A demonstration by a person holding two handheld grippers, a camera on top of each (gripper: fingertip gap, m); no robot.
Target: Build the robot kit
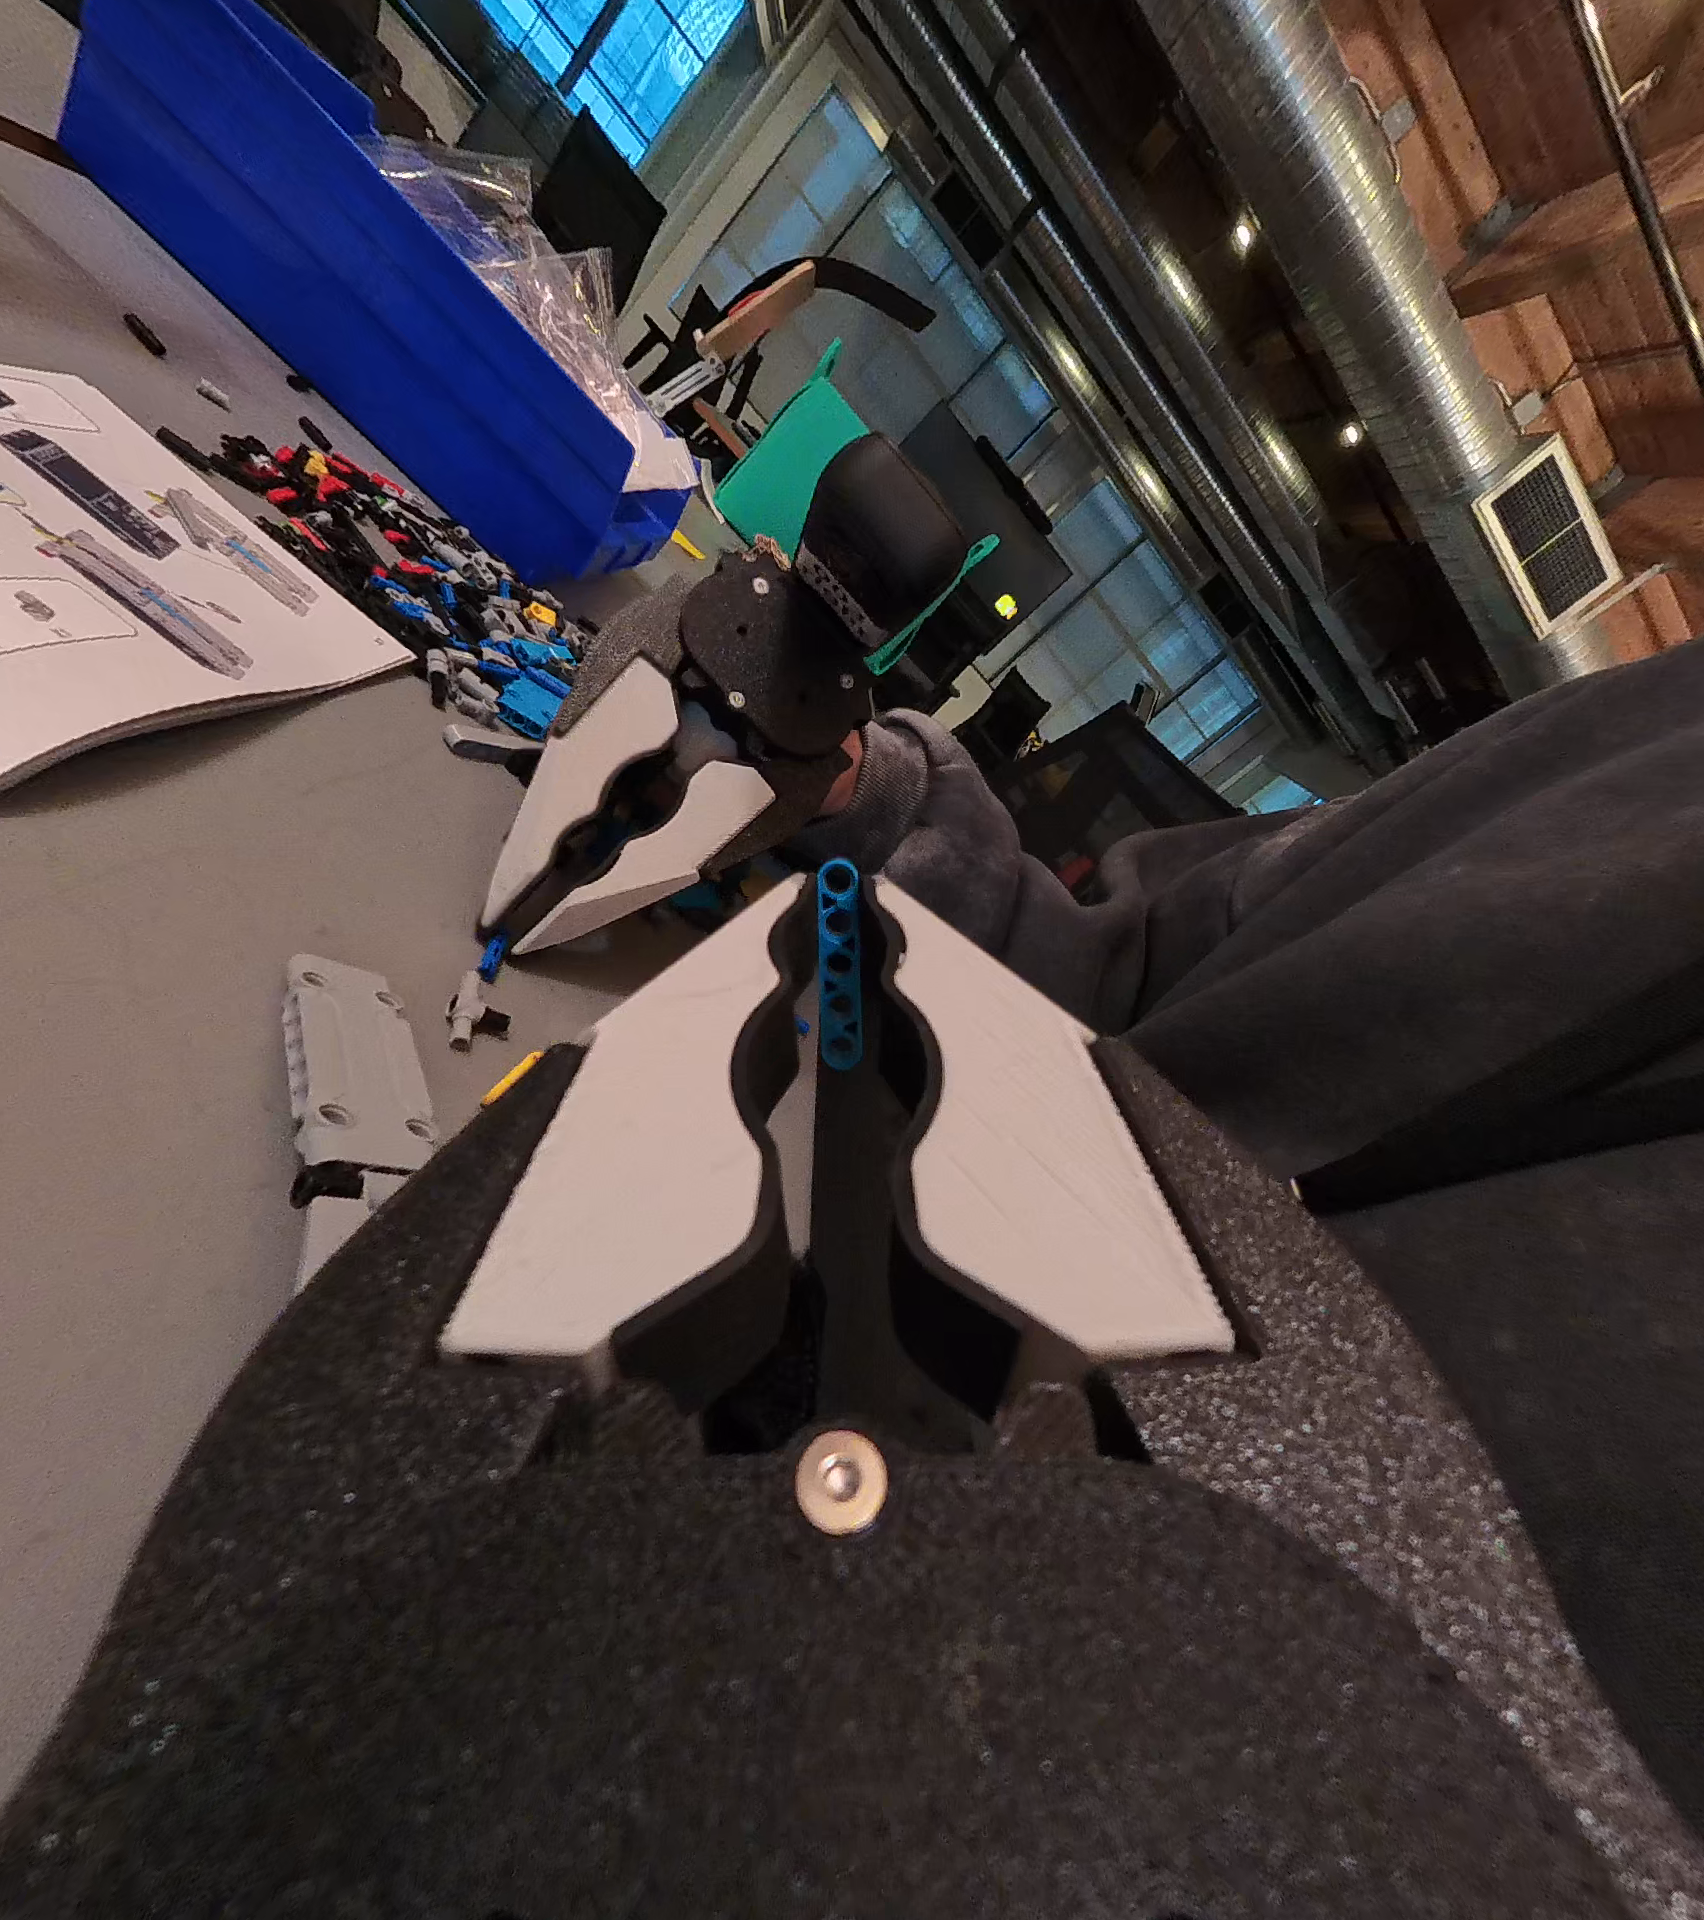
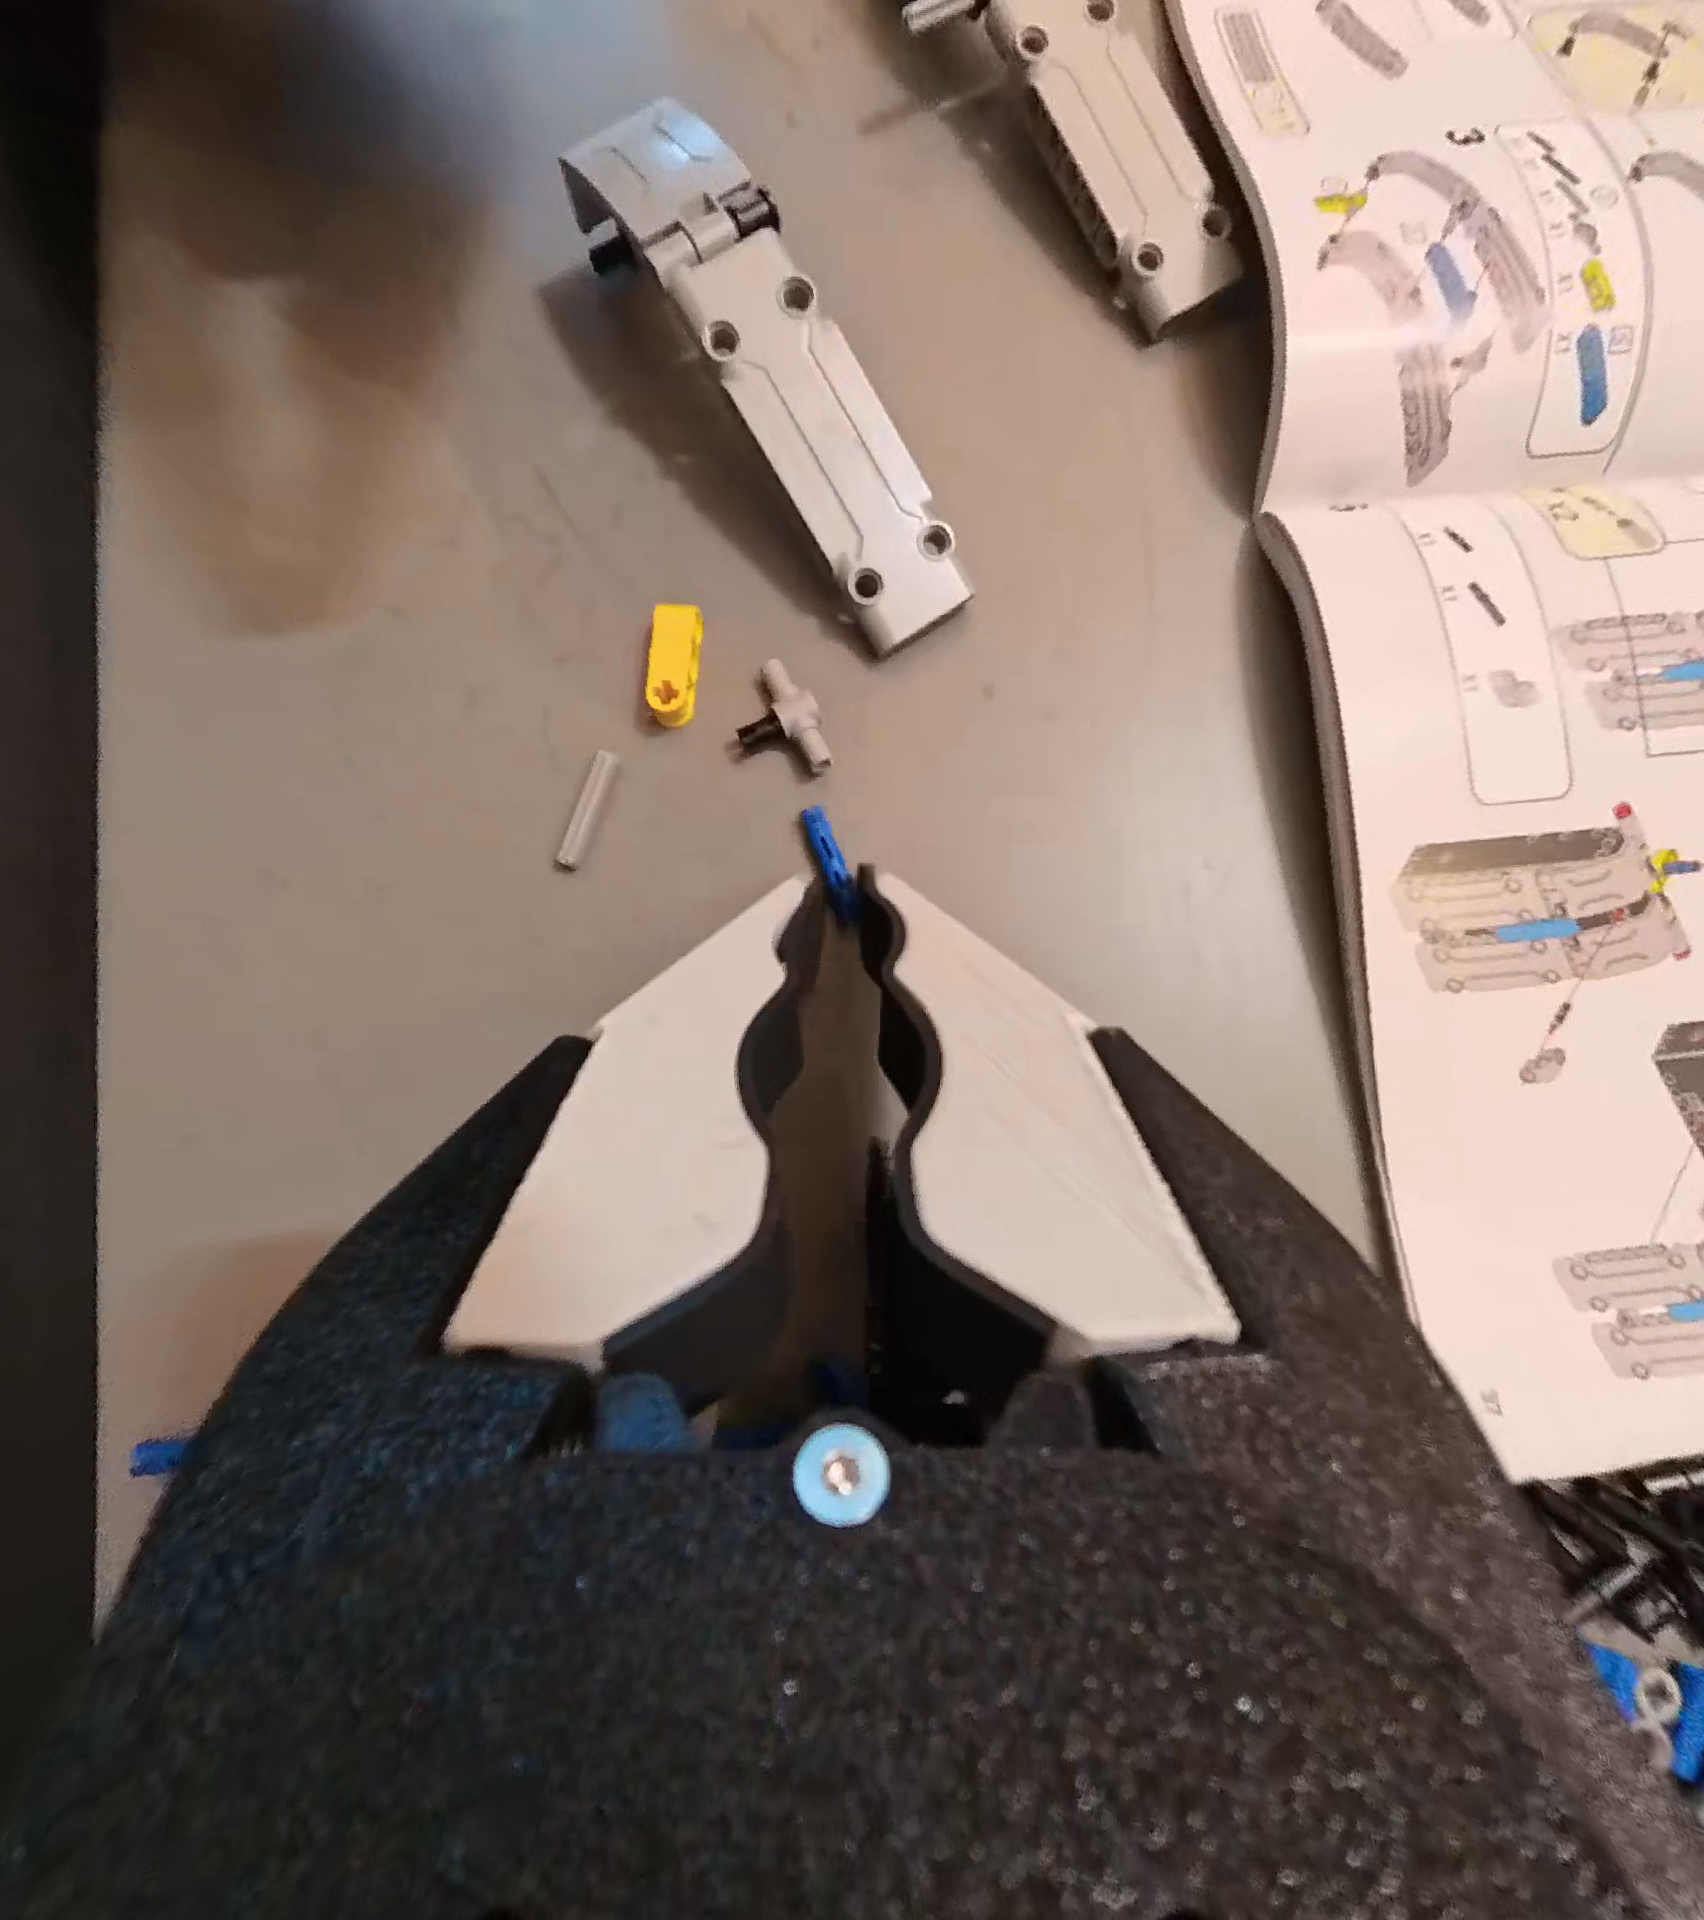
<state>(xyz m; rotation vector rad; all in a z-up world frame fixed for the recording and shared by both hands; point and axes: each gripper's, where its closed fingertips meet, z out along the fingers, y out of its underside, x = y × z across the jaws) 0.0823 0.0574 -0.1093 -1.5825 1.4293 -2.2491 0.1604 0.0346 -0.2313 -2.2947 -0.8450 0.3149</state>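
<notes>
Pinching blue pin: right gripper tips.

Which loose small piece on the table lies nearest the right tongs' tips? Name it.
The grey cross-shaped connector with a black pin, just beyond the right tongs. The yellow piece and grey rod lie farther left.

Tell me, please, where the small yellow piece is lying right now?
In the right wrist view, the yellow piece lies on the grey table, left of the grey cross connector, below the grey curved panel.

Between the grey-and-black left jaws sits a light blue holed beam; the right jaws pinch a darker blue pin. Beyond them lie a yellow connector and pale grey panel.
</notes>
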